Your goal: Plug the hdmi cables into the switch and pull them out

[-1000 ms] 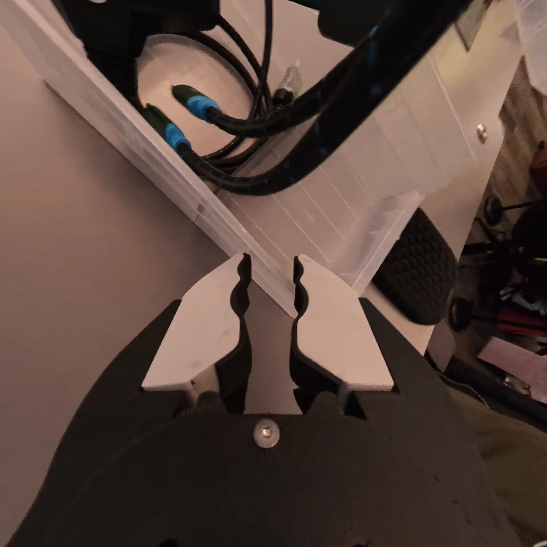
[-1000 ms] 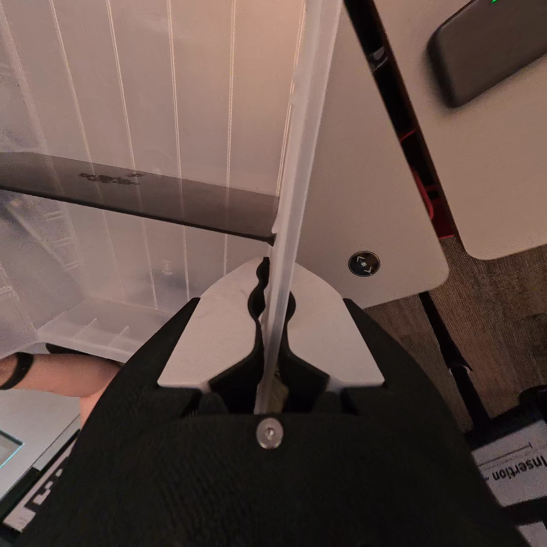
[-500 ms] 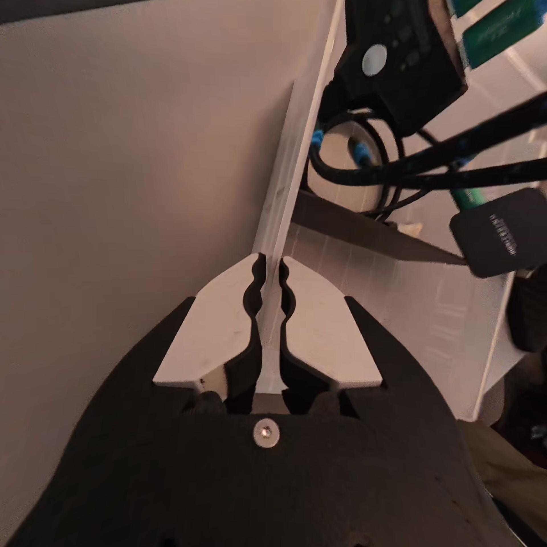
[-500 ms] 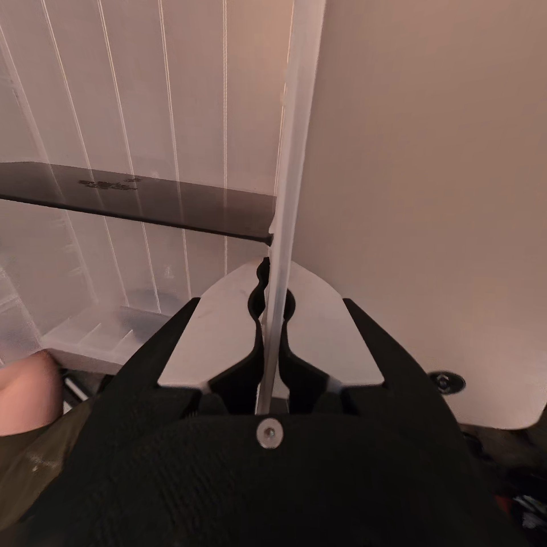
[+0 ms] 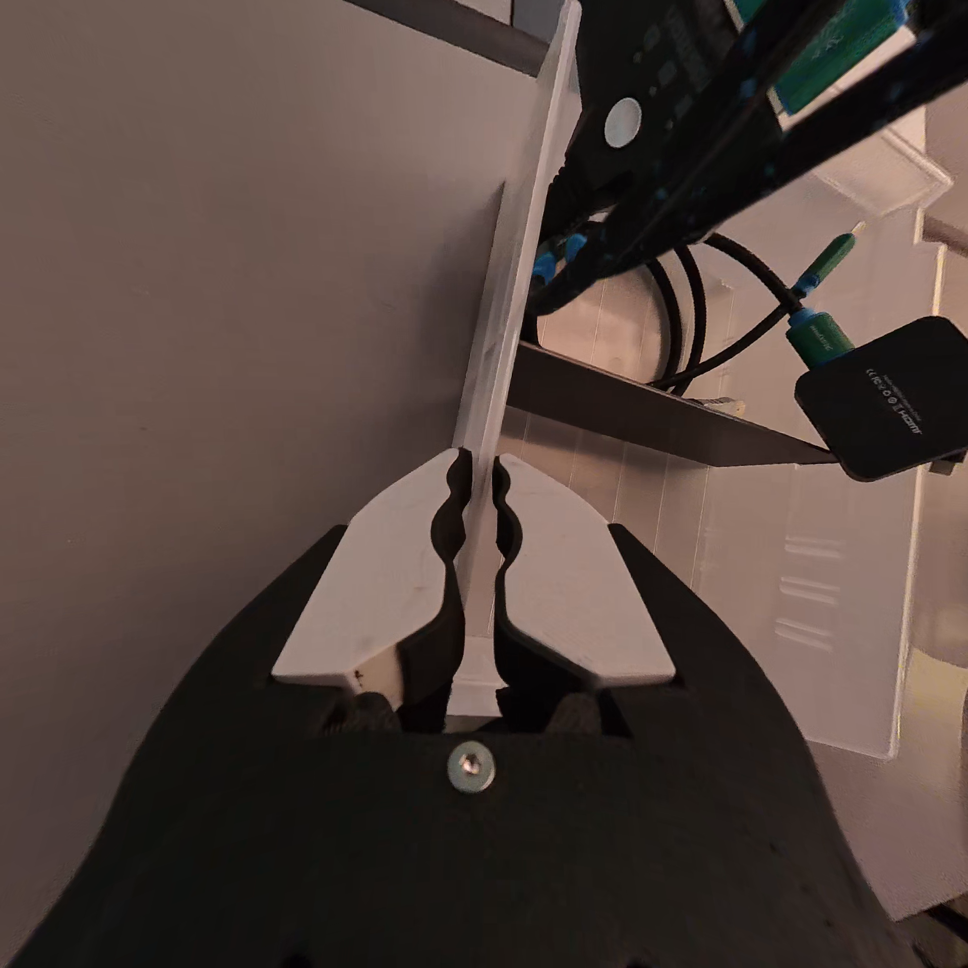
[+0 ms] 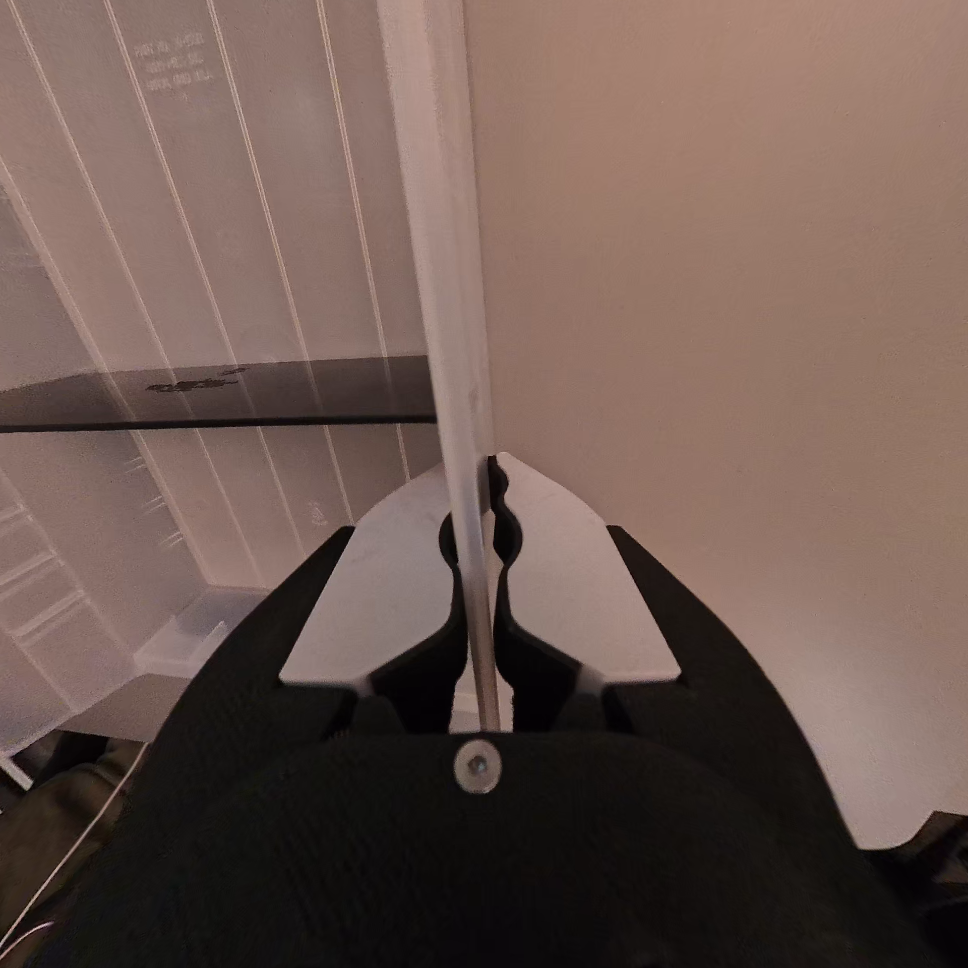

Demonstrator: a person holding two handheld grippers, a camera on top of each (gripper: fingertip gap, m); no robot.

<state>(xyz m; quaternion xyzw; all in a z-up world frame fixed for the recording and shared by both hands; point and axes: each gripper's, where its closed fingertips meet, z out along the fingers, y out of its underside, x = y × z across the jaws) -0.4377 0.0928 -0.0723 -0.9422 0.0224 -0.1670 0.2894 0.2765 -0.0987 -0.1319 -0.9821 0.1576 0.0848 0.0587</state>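
The hdmi cables (image 5: 696, 173) and switch (image 5: 655, 89), upper right, are seemingly being tipped out, the clear bin's rim (image 5: 503, 335) being pinched by left gripper (image 5: 479, 463) and right gripper (image 6: 474, 463).

You have a clear plastic bin (image 5: 759, 602) in front of you, tipped so that its ribbed, see-through wall fills much of both wrist views (image 6: 209, 262). Its pale rim (image 5: 503, 325) runs as a thin edge up the middle of the left wrist view, and the same kind of edge (image 6: 450, 262) rises through the right wrist view. A dark band (image 5: 655, 414) shows across the bin, and a similar band (image 6: 209, 393) shows through the wall on the other side. Behind the bin you see a plain beige surface (image 5: 235, 314), also broad and bare in the right wrist view (image 6: 733, 366).
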